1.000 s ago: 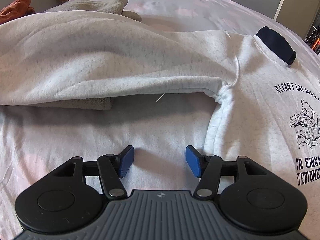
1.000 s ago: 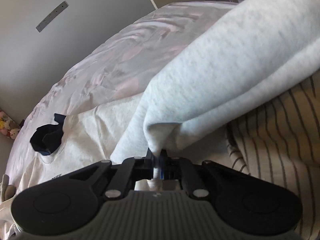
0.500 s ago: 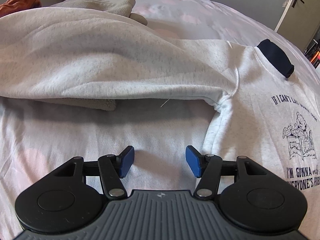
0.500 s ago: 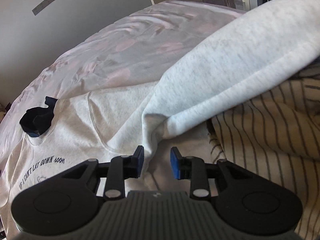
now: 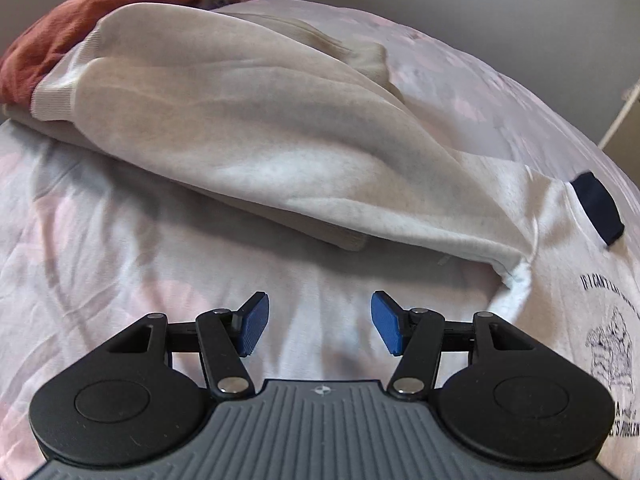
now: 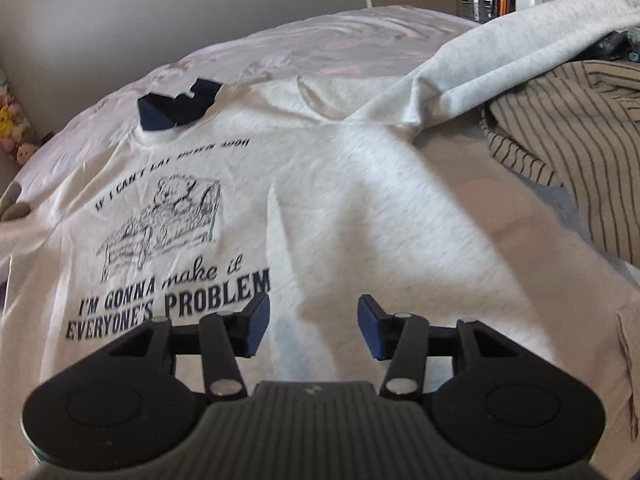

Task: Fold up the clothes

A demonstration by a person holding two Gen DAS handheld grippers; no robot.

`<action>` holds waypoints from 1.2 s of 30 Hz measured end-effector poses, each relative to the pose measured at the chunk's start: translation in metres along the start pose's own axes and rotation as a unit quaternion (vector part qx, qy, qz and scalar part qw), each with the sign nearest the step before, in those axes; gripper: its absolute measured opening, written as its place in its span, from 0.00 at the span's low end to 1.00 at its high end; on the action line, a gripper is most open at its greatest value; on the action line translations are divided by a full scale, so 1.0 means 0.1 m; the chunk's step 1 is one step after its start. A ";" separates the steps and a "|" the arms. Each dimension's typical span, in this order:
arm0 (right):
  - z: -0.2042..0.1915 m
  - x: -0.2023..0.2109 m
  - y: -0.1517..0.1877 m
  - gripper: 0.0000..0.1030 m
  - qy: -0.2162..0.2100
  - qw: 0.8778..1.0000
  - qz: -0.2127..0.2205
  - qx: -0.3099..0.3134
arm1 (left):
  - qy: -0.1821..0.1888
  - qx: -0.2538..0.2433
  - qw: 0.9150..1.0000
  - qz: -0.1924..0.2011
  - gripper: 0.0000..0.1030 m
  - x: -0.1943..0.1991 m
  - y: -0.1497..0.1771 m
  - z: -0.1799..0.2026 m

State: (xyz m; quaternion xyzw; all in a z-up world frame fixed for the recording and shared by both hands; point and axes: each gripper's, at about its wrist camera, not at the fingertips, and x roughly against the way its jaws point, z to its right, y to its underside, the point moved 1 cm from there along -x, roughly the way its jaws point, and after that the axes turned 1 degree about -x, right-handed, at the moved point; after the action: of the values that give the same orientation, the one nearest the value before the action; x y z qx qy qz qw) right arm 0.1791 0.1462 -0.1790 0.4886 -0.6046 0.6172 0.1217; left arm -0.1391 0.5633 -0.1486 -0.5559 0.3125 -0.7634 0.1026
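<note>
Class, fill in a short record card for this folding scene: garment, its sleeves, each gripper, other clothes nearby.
garment: pale grey printed sweatshirt, front up on the pink bedspread
sleeves: both spread outward, unfolded
left gripper: open, empty, over bedspread
right gripper: open, empty, over sweatshirt's lower front
collar: navy collar
nearby: beige striped shirt; rust-orange garment

Left gripper (image 5: 319,323) and right gripper (image 6: 310,326) — both spread wide, holding nothing.

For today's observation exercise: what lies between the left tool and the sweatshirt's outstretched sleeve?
In the left wrist view, only bare pale pink patterned bedsheet lies between the open left tool and the light grey fleece sweatshirt's sleeve.
</note>
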 end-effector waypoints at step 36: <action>-0.47 -0.26 0.05 0.62 0.070 0.990 -0.012 0.125 | 0.058 0.289 0.946 0.137 0.48 -0.09 -0.80 -1.88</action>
State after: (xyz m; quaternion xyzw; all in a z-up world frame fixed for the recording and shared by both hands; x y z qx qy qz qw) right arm 0.1670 0.1978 -0.1918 0.4626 -0.5070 0.7191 0.1087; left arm -0.2925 0.6987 -0.1439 -0.4091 0.1574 -0.8302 0.3444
